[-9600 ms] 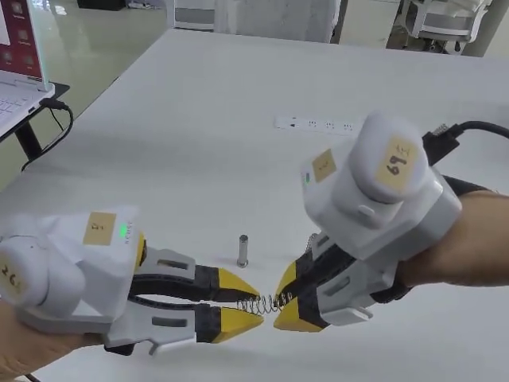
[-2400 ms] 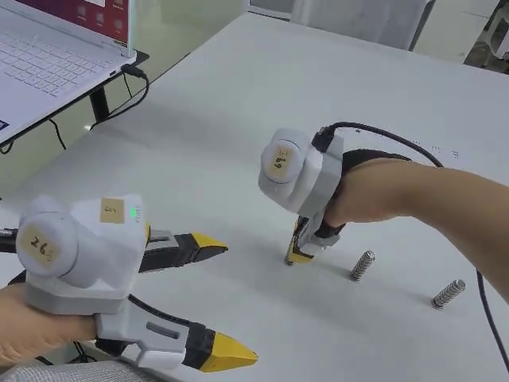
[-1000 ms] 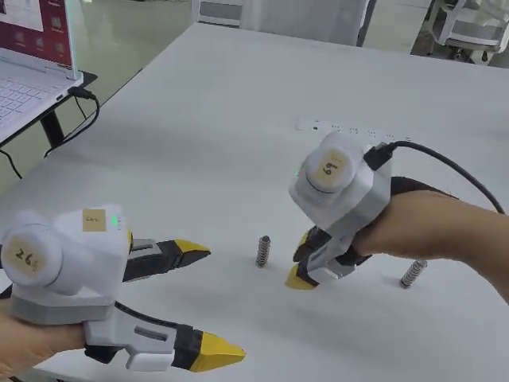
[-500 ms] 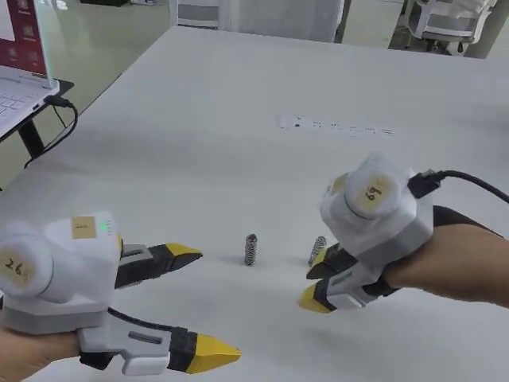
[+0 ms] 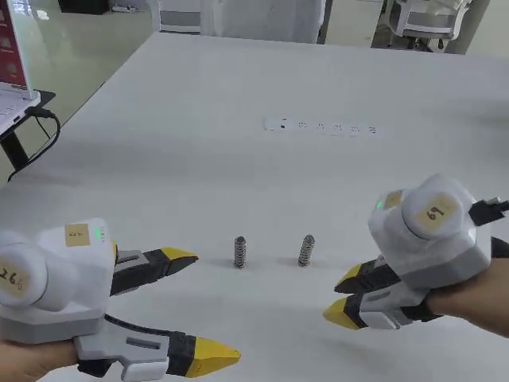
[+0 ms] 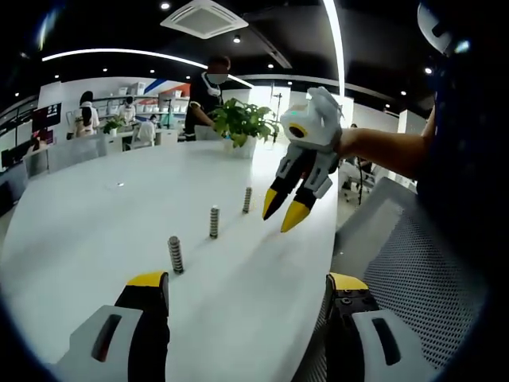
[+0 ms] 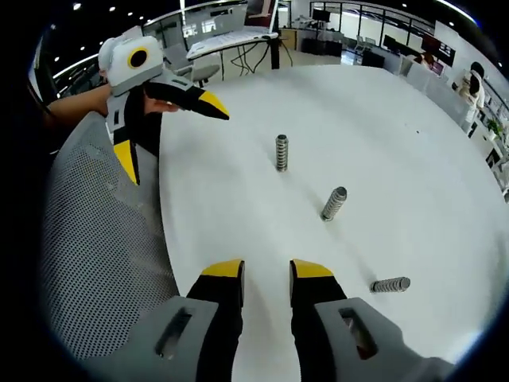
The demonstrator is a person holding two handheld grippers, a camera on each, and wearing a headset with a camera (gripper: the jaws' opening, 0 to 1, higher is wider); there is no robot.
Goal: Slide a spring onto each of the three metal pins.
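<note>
White worktop [image 5: 199, 119] is carrying the springs [image 5: 239, 251], and we are holding a tool on either side of them. In the head view two of them are standing upright side by side, apart from each other, near the middle of the surface. The left gripper view is showing three in a row running away from us, all upright. Whether a pin is sitting inside each coil we cannot tell.

We are holding the left tool [image 5: 197, 306] at the lower left, its yellow-tipped jaws spread wide and gripping nothing. It is pointing towards the row. In its own view the nearest spring [image 6: 175, 254] is standing just ahead of the jaw on the left of that view, apart from it.

We are holding the right tool [image 5: 342, 296] at the right, raised off the worktop, tips pointing down and towards the row. Its jaws are parted by a narrow gap with nothing between them. In the head view the right-hand spring [image 5: 306, 250] is standing beyond and to the left of its tips, near but not touching. In the right gripper view all three are lying ahead of the jaws and well apart from them.

Farther back a power strip [image 5: 318, 126] is lying flat, and a mesh chair [image 7: 95, 239] is sitting at the near edge of the worktop.
</note>
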